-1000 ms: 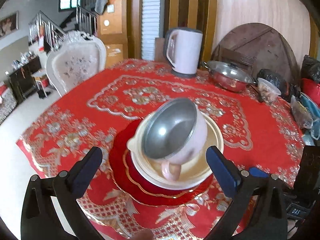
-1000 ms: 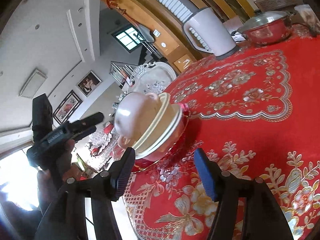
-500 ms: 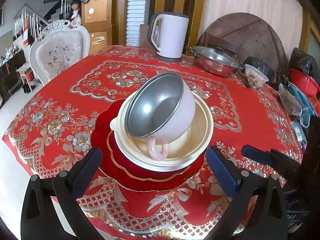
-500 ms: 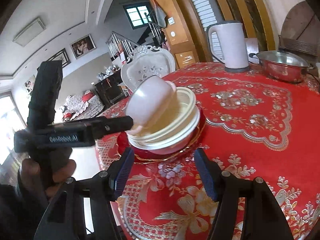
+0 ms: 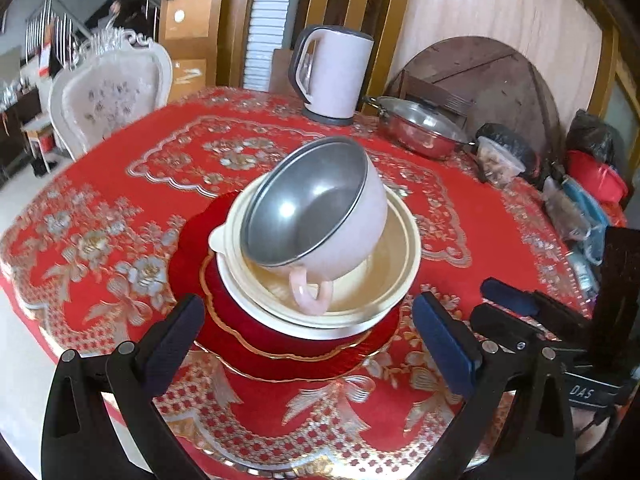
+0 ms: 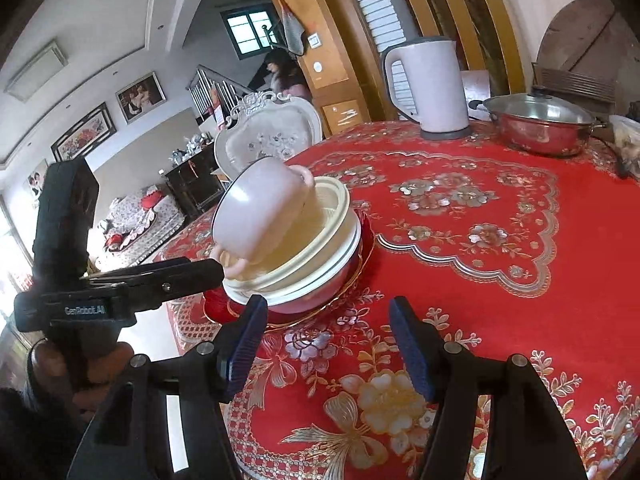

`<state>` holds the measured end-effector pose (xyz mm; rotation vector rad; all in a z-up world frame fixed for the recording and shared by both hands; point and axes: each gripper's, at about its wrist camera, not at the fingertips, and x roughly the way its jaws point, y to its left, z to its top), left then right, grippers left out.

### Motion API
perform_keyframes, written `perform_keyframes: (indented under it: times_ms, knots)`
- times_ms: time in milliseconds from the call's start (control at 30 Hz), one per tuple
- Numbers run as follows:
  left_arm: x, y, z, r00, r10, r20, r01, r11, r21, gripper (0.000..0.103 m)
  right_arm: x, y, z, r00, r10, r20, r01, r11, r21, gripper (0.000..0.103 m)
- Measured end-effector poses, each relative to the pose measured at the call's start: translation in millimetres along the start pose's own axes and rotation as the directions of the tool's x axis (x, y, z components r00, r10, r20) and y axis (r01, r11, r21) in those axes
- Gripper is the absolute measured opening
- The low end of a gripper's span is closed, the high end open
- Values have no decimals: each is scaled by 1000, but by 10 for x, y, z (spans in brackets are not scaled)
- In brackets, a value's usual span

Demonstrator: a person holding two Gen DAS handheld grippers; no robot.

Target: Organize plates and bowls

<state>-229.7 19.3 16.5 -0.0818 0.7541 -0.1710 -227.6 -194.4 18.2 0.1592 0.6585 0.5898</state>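
Pink and steel-lined, the handled bowl (image 5: pixel 316 216) sits tilted on its side inside the cream bowl (image 5: pixel 384 276), which nests in a white bowl (image 6: pixel 320 284) on the red plate (image 5: pixel 240 332), the whole stack standing near the desk (image 5: pixel 460 240) edge closest to the person. The left tool (image 5: pixel 308 344) hangs just short of the stack with its jaws spread wide and nothing between them; the right tool (image 6: pixel 328 344) waits off to the stack's side, equally wide and empty, its fingers clear of the plate. The chief risk is the leaning bowl: it rests on its lower rim and one handle (image 5: pixel 310 292), not flat, so a nudge from either tool could roll it out of the cream bowl and, given how close the stack is to that edge, off the desk altogether. A grip on its curved, smooth wall would likely slip; the rim or handle looks the safer hold. A sideways push on the lower bowls could slide the red plate over the slick cloth (image 5: pixel 120 208) toward the drop. Whether the white bowl sits level on the plate cannot quite be told from the right wrist view, as distortion bends it. The two tools are also near each other here, so a hasty reach could knock them together. The kettle (image 5: pixel 334 76) and lidded pot (image 5: pixel 424 128) at the far edge stand well apart.
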Motion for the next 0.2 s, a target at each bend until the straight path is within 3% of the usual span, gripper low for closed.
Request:
perform_keyframes:
  times_ms: [200]
  knots:
    - [30,-16,-6,1000,20,-8,-20,1000,10,103,-1,1,-3,1000,8,-4,-8,1000,5,65]
